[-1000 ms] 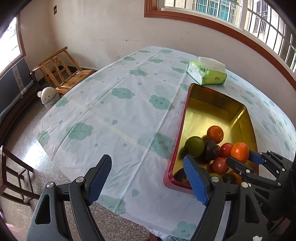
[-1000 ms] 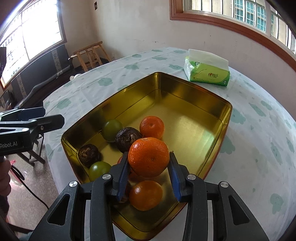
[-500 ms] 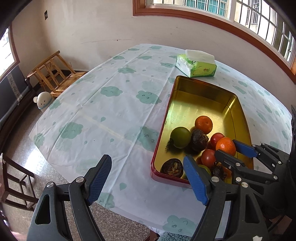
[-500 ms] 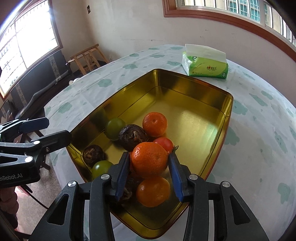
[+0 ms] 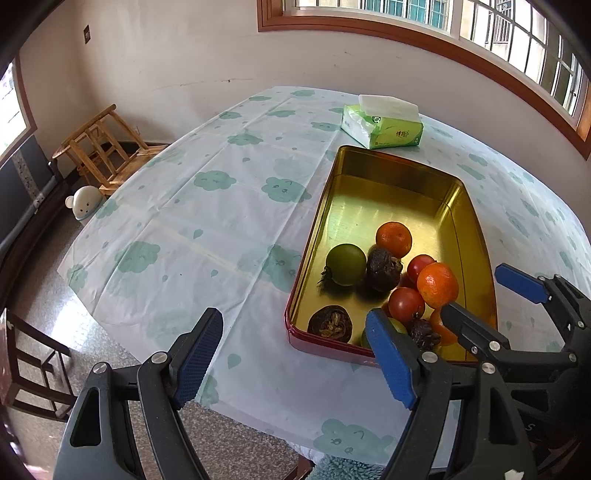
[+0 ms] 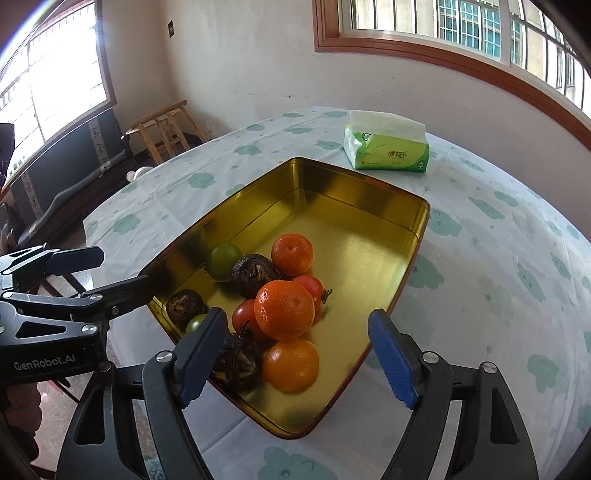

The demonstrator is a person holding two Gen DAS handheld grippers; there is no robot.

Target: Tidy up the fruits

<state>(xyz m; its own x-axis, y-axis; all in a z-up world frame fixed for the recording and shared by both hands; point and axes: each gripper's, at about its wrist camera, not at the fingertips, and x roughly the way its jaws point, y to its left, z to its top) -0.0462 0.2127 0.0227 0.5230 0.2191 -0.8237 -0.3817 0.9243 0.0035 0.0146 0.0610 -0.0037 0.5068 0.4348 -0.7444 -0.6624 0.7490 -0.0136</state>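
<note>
The right gripper (image 6: pixel 297 350) has its jaws opening, and they stand wide with nothing pressed between the pads. Just ahead of it, an orange (image 6: pixel 284 309) sits free on top of the pile of fruits at the near end of the gold tin tray (image 6: pixel 369 254). Around this orange lie red tomatoes (image 6: pixel 246 317), a second orange (image 6: pixel 291 364) just below it, dark wrinkled fruits (image 6: pixel 254 271) and a green fruit (image 6: pixel 223 260) further ahead to the left.

The left gripper (image 5: pixel 293 363) is released too and holds nothing; the tray's near corner is just ahead of its right finger.

The tray rests on a table (image 5: pixel 207 229) covered with a pale cloth printed with green clouds. A green tissue pack (image 5: pixel 384 123) lies beyond the tray's far end. Further away stand a wooden chair (image 5: pixel 107 147), a white wall and wood-framed windows (image 6: pixel 461 26).
</note>
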